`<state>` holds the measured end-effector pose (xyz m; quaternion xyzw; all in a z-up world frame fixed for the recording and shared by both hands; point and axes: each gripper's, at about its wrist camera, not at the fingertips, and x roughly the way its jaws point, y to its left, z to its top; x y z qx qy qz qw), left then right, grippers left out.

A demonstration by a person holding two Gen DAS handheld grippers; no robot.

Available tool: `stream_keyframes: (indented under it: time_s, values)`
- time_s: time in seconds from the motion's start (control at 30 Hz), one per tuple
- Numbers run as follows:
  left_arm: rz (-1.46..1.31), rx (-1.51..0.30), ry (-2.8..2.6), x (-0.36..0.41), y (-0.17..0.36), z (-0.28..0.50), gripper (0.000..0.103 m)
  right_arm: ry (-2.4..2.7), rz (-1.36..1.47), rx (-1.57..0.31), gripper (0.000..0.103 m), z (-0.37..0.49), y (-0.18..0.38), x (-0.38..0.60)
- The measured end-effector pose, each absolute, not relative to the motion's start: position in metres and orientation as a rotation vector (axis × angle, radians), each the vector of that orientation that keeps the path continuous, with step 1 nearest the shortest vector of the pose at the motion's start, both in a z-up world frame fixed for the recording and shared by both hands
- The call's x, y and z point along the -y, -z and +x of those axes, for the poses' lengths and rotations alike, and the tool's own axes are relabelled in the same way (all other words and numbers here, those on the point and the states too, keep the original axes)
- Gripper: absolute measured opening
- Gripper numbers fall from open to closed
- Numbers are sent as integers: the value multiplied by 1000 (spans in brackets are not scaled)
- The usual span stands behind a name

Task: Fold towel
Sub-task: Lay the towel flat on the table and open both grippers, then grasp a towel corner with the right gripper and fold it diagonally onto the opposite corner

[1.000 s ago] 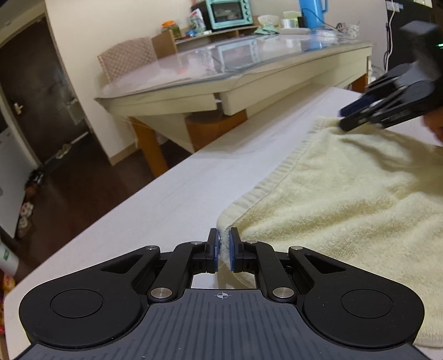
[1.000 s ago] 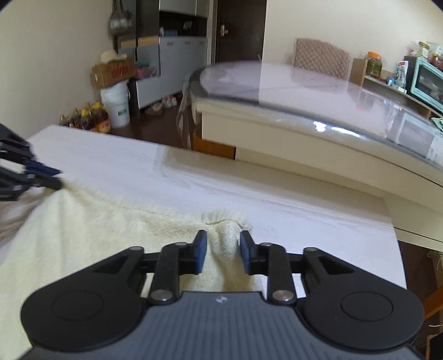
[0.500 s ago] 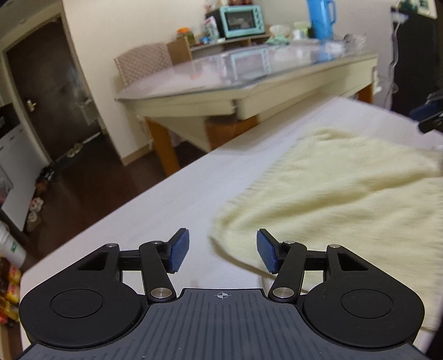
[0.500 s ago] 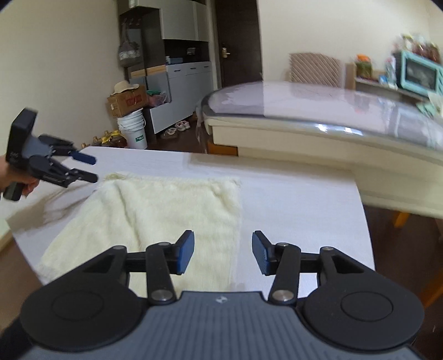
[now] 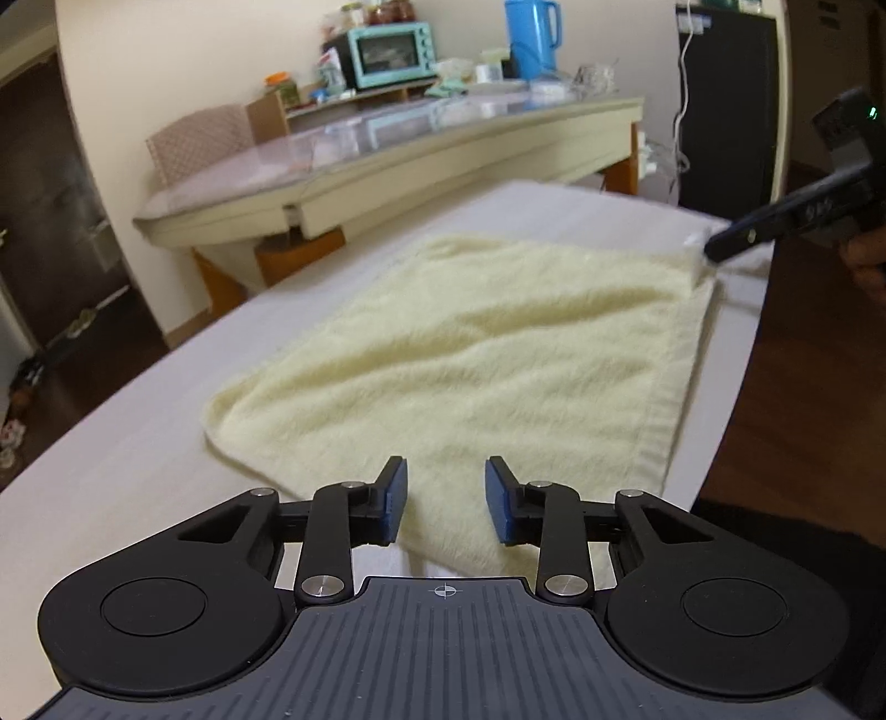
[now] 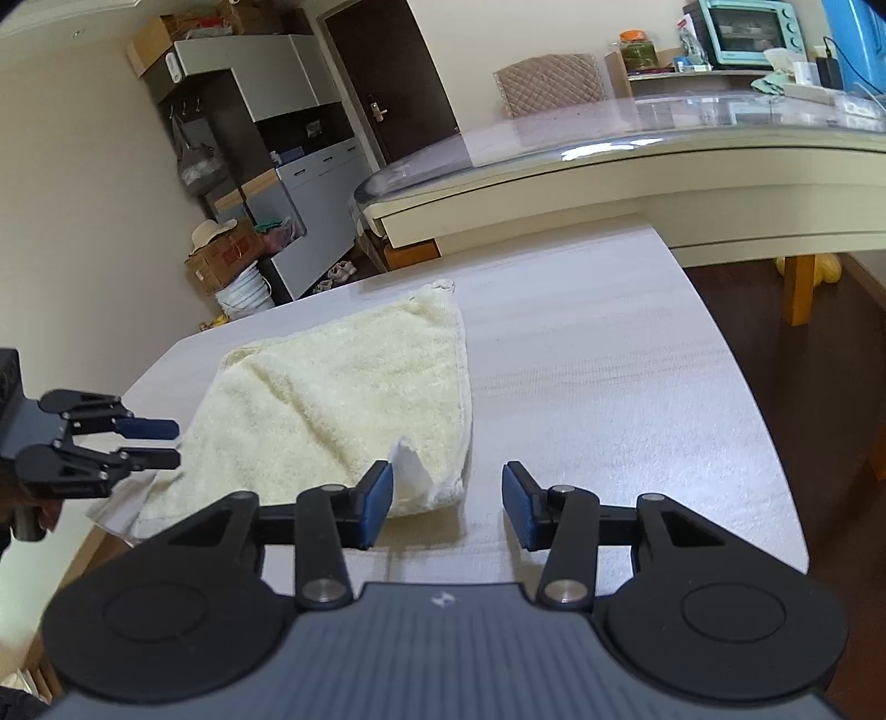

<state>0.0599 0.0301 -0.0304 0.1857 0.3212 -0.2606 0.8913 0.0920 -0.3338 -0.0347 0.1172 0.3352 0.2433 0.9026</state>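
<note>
Nearest the left wrist camera, left gripper (image 5: 446,507) has its blue pads spread wide with nothing between them; it hangs over the near edge of the towel (image 5: 470,354). Same gripper seen from the right wrist view (image 6: 149,442), at the towel's left side, fingers parted, holding nothing.

Right gripper (image 6: 447,507) likewise spread wide, empty. Its left pad (image 6: 376,504) sits just in front of the towel's near right corner, where a small white tag (image 6: 408,462) sticks up. From the left wrist view only one dark finger of the right gripper (image 5: 742,238) shows, at the towel's far right corner; whether it touches the cloth cannot be told there.

Towel pale yellow, fluffy, lying flat on the white table (image 6: 609,387). Its near corner in the left view is doubled over slightly. A hemmed band runs along its right edge, close to the table edge. Surface lightly rumpled, no clean crease visible.

Beyond the white table: a larger table with a glass top (image 6: 637,144), wooden legs. A quilted chair back (image 6: 548,83) stands behind it. On the far shelf, a teal toaster oven (image 5: 390,52) and, to its right, a blue jug (image 5: 529,36). Black fridge (image 5: 725,99) at far right of left view. Right view, far left: grey cabinets (image 6: 310,210), a cardboard box (image 6: 221,260) on white buckets, dark door (image 6: 382,83).
</note>
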Motion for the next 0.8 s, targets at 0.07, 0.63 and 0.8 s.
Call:
stream_keyframes:
  time_s: [0.07,0.63,0.8]
  values:
    - [385,-665,547,-33,31,54,33,-506,262,-699,44,92,39,333]
    - [414,-621,576,-22,25,28,35,-506,402,-684,8,85,54,327]
    - [444,-646,591,-20,30,17,33,-529,420,-650,8,78,41,325]
